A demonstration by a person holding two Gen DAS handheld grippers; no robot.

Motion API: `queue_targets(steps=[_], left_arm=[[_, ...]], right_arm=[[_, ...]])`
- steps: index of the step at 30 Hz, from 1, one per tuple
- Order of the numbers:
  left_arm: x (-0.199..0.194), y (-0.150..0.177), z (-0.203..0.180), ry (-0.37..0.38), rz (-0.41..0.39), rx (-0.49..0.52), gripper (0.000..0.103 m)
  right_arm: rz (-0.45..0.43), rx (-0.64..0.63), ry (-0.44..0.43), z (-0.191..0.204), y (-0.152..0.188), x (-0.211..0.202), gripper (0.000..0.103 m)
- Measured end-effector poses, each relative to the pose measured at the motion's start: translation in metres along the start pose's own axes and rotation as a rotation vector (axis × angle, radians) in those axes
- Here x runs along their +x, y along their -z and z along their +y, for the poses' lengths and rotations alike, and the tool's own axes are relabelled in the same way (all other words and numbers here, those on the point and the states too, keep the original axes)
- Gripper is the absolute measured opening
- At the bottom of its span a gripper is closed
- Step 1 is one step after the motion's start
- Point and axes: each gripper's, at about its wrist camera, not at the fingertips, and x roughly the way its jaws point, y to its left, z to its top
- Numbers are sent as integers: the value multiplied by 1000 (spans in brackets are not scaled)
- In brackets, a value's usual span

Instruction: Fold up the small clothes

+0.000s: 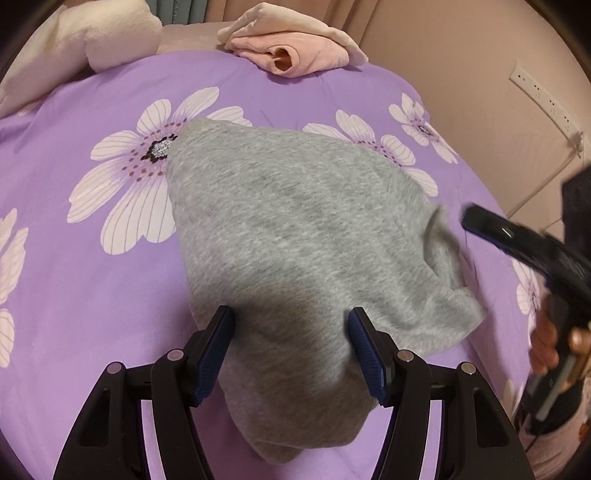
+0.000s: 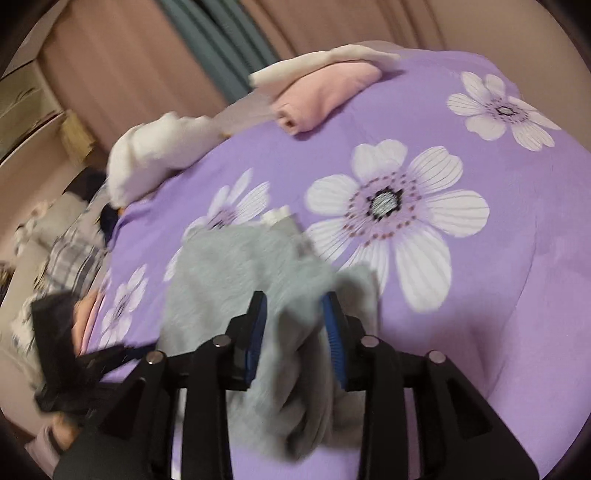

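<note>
Left gripper (image 1: 291, 350) spread over fuzzy grey knit garment (image 1: 295, 229), purple floral bedspread (image 1: 92, 288)

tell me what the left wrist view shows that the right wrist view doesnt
Only the left wrist view shows the wall socket strip and the right claw from outside. Only the right wrist view shows the teal curtain, the plaid fabric off the bed's edge, and a white tag on the garment. Both show the grey garment, the purple floral bedsheet, the folded pink clothes and the white plush.
</note>
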Motion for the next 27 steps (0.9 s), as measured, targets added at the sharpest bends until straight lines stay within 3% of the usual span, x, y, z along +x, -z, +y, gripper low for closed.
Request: queue_targets(steps=[3,10,11,13,16,20,25,27], left_arm=[[0,0,-1,-3,1,0,62],[-1,0,1,-2,7,-9,62],[-1,0,0,-5,8,-8,62],[-1,0,-2,-18,10,-1,62],[0,0,-4,-33,13,10,62],[0,1,-7,-23,14,20,66],[4,2,-14,-50,18,60,67],[5,4,-17,-75,13,84,67]], right_arm=[[36,1,-74,3,16,-7,47],[124,-8,-57,-1,45,0,49],[134,-14,-56,-2,48,2,46],[142,-35,-45,-1,52,7,23],[122,-31,-46,-2,54,5,14],[62,29,-48,-15,54,-10,12],[131,71,-29,-32,67,1,12],[115,73,-31,-29,65,-3,14]])
